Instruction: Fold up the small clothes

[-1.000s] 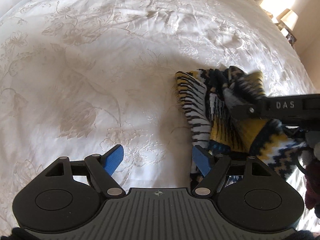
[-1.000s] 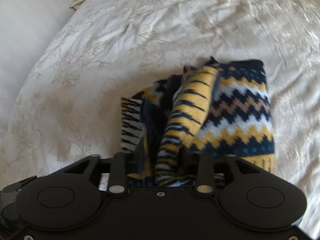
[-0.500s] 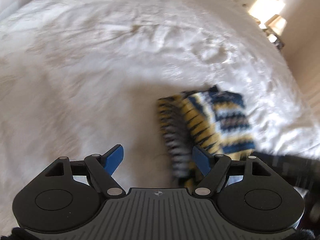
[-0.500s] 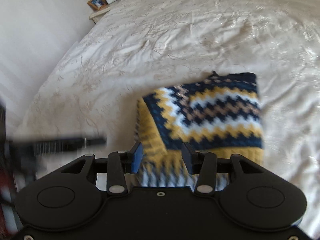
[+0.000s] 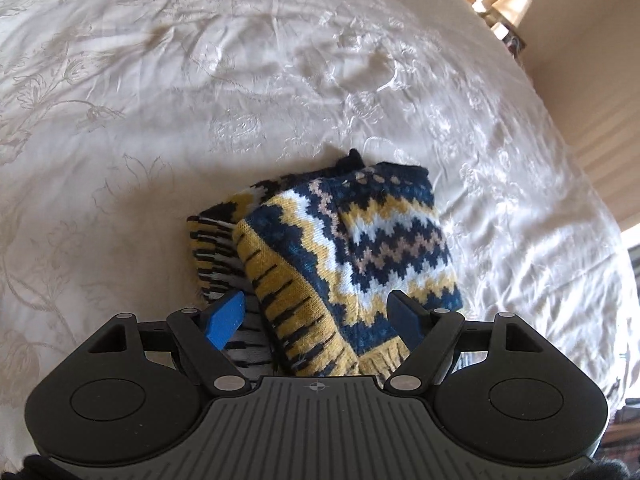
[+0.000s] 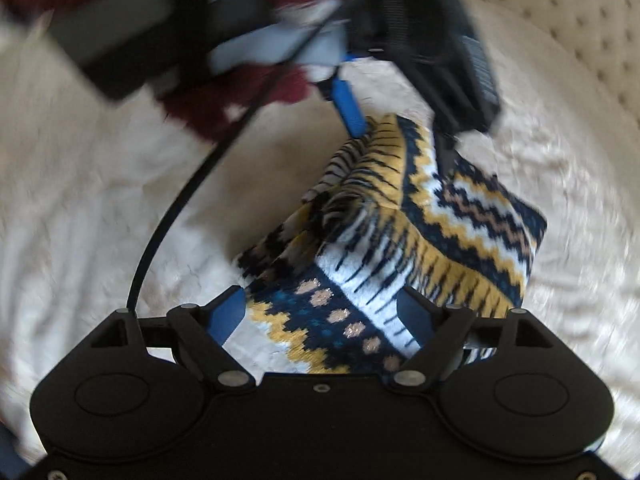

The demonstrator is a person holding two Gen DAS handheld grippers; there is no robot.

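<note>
A small knitted sweater with navy, yellow, white and tan zigzags lies folded on the white bedspread. My left gripper is open, its blue fingers on either side of the sweater's near striped hem. In the right wrist view the sweater fills the middle. My right gripper is open over its near edge. The left gripper shows there at the sweater's far end, blurred.
A lit lamp and nightstand stand past the bed's far right corner. A tufted headboard is at the right wrist view's upper right. The person's dark red sleeve and a black cable hang over the bed.
My right gripper let go of the sweater, opened and swung round to its other side. My left gripper moved right until its open fingers straddle the hem. The sweater now lies flatter.
</note>
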